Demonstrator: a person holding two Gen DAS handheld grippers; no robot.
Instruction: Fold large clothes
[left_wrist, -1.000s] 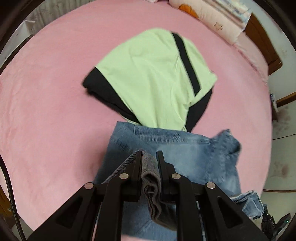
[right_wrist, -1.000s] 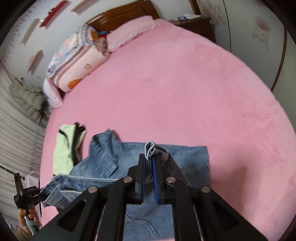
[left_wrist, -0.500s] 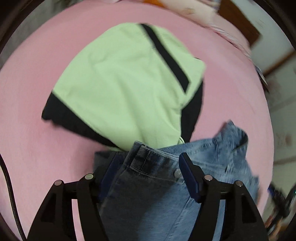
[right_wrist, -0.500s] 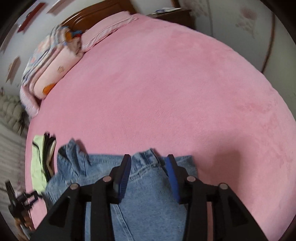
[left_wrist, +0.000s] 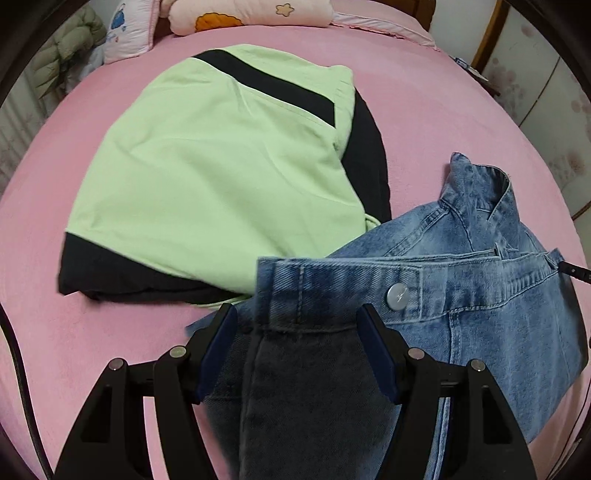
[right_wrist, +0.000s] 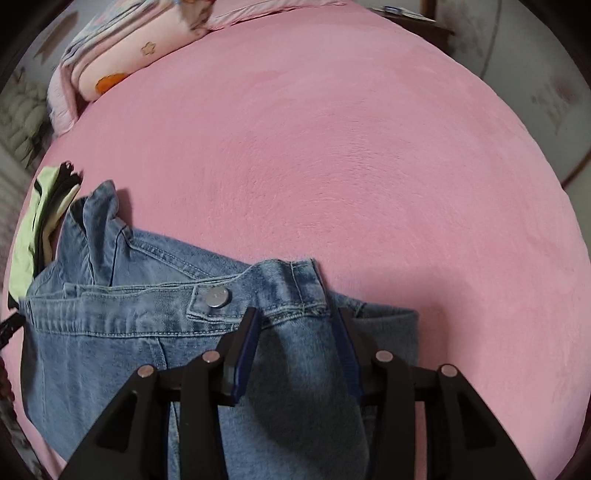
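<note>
Blue jeans (left_wrist: 480, 295) lie folded on the pink bed (left_wrist: 424, 110), waistband and metal button (left_wrist: 397, 296) facing up. My left gripper (left_wrist: 297, 321) is open, its jaws spread on either side of the waistband's left end. The jeans also show in the right wrist view (right_wrist: 110, 332). My right gripper (right_wrist: 297, 321) is open, its jaws on either side of the waistband's right end, with denim lying between them.
A folded light-green and black garment (left_wrist: 221, 158) lies on the bed just beyond the jeans, its edge under them; it shows at the left in the right wrist view (right_wrist: 33, 229). Pillows and folded bedding (right_wrist: 122, 51) sit at the headboard.
Both grippers were shut on bunched denim one second ago; both have opened and let the waistband go. The jeans now lie flat on the bed.
</note>
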